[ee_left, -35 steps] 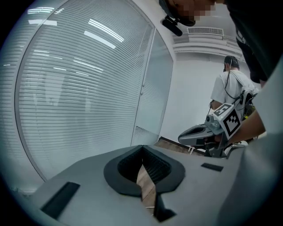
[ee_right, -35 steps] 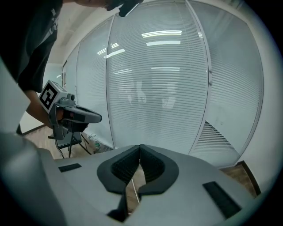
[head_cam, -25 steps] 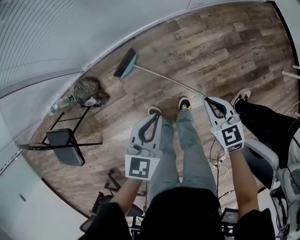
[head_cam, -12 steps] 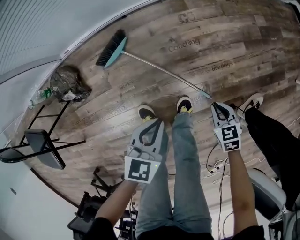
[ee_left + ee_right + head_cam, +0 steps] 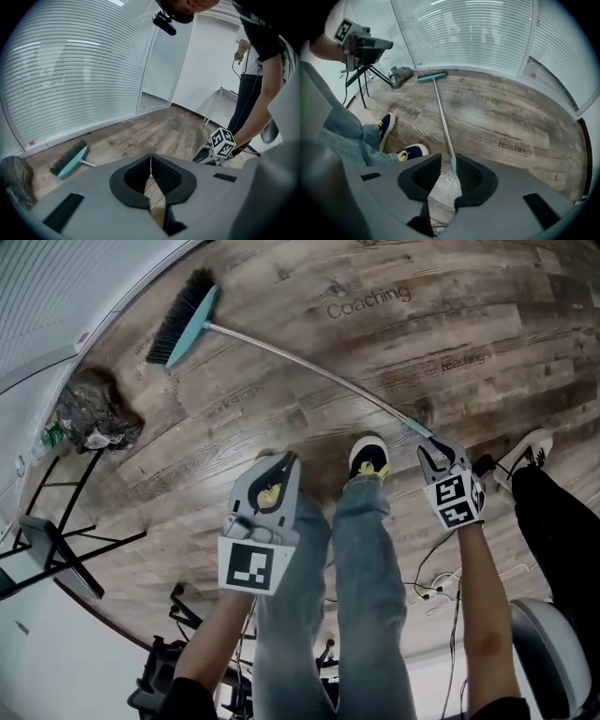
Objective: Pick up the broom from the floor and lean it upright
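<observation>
My right gripper's [image 5: 449,162] fingers have just been opening; they stand spread, the broom's [image 5: 185,320] teal handle tip between them, unpinched. My left gripper's [image 5: 151,159] fingers are pressed together, empty. The broom lies flat on the wooden floor [image 5: 422,343].

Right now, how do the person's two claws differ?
The left claw is shut and empty; the right claw has just been opening, jaws apart. The right claw has the broom's handle end between its jaws, ungripped; the left claw is away from it. Both point downward.
</observation>
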`<control>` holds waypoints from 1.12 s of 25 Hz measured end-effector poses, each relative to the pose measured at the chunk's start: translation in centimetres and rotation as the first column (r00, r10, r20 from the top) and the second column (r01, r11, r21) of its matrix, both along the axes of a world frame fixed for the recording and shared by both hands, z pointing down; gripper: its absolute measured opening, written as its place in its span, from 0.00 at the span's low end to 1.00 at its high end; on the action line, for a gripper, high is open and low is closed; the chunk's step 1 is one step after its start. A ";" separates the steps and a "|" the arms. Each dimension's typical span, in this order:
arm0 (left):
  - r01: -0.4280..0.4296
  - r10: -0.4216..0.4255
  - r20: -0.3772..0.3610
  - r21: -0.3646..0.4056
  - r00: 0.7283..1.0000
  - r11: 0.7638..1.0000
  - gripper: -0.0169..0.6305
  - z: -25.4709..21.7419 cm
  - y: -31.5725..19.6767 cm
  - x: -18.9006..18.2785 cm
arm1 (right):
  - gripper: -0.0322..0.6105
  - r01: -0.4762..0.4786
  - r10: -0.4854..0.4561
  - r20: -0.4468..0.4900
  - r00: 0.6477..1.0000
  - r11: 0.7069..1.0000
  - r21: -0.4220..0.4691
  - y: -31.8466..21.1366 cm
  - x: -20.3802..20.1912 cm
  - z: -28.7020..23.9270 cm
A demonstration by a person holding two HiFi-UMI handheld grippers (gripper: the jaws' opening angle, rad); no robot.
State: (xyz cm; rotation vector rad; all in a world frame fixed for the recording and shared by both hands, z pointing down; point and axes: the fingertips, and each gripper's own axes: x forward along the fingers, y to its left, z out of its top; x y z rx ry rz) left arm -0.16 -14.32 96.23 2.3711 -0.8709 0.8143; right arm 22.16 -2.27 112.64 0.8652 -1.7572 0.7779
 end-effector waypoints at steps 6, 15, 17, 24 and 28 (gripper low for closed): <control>-0.017 0.017 0.006 -0.017 1.000 1.000 0.06 7.2 1.0 0.3 | 0.21 0.010 -0.018 -0.086 0.996 0.996 -0.088 3.3 3.2 8.6; -0.023 0.024 0.015 -0.055 1.000 0.998 0.06 12.6 0.6 1.0 | 0.25 -0.041 0.017 -0.150 0.989 0.987 -0.155 6.8 6.8 15.4; -0.035 0.035 0.013 -0.057 0.999 0.998 0.06 12.7 0.7 1.5 | 0.25 -0.068 0.048 -0.136 0.990 0.987 -0.143 7.0 7.0 15.8; -0.078 0.079 0.019 -0.043 0.997 0.996 0.06 11.9 0.3 3.0 | 0.19 -0.015 0.001 -0.114 0.993 0.992 -0.123 7.1 6.8 15.4; -0.082 0.082 0.007 -0.027 0.997 0.996 0.06 10.0 -0.1 4.1 | 0.19 -0.002 -0.007 -0.092 0.996 0.996 -0.087 5.8 6.9 12.4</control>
